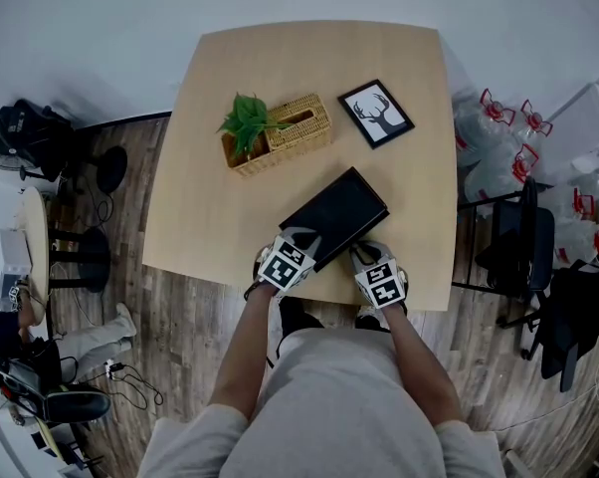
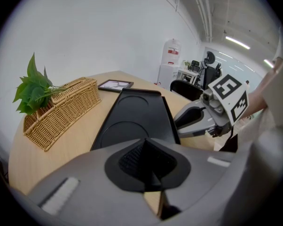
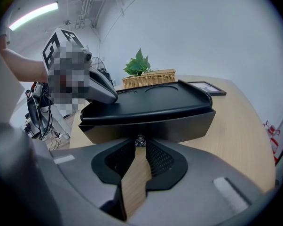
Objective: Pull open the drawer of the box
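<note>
A flat black box (image 1: pixel 336 215) lies slantwise on the wooden table (image 1: pixel 210 217), near its front edge. My left gripper (image 1: pixel 298 242) is shut, and its fingers (image 3: pixel 101 91) rest on the near left corner of the box's lid (image 2: pixel 132 121). My right gripper (image 3: pixel 140 147) sits at the drawer front (image 3: pixel 179 126), its jaws closed on the small metal knob (image 3: pixel 140 141) at the front's middle. The drawer front stands flush under the lid. In the head view the right gripper (image 1: pixel 364 255) is at the box's near right end.
A wicker basket (image 1: pixel 290 135) with a green plant (image 1: pixel 245 119) stands behind the box at the left. A framed deer picture (image 1: pixel 376 114) lies at the back right. A dark chair (image 1: pixel 523 247) and plastic bags (image 1: pixel 494 137) are right of the table.
</note>
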Tool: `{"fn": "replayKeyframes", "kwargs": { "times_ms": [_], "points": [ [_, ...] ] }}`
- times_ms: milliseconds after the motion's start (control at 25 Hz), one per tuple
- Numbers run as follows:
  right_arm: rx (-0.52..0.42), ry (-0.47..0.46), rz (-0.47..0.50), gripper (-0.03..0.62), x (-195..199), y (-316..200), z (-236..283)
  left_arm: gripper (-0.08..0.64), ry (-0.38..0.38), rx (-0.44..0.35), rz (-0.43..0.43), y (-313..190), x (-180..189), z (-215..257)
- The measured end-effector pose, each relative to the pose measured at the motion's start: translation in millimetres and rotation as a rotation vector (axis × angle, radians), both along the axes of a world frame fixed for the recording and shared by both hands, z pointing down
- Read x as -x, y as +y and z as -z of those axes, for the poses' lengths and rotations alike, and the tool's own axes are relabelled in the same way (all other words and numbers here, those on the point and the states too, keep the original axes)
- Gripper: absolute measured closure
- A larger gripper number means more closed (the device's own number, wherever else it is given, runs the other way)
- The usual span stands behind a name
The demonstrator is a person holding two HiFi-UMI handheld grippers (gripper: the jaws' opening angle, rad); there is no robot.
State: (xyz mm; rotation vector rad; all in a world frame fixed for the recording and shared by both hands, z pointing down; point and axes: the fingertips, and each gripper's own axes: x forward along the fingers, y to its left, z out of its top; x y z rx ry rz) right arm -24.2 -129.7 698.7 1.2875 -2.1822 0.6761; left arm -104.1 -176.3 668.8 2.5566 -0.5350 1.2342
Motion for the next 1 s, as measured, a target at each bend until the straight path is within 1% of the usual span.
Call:
{"fn": "replayKeyframes", "kwargs": {
  "times_ms": [480, 640, 840, 1000],
  "points": [
    [0.005, 0.006, -0.009, 0.522, -3.5, 5.7, -1.7, 0.506, -0.001, -0.002, 0.003, -0.2, 1.2, -0.1],
    [0.004, -0.002, -0.012, 0.522, -3.7, 6.1, 0.8, 0.506, 0.031, -0.023, -0.002, -4.4, -4.1, -0.7],
    [0.006, -0.001, -0.018, 0.522, -4.1, 9.4, 1.1, 0.508, 0.021, -0.018, -0.002, -2.8, -1.5, 0.0],
    [-0.003, 0.002, -0.015, 0.522, -5.8, 10.8, -0.3, 0.506, 0.032, -0.025, 0.0, -3.1, -3.1, 0.6]
  ]
}}
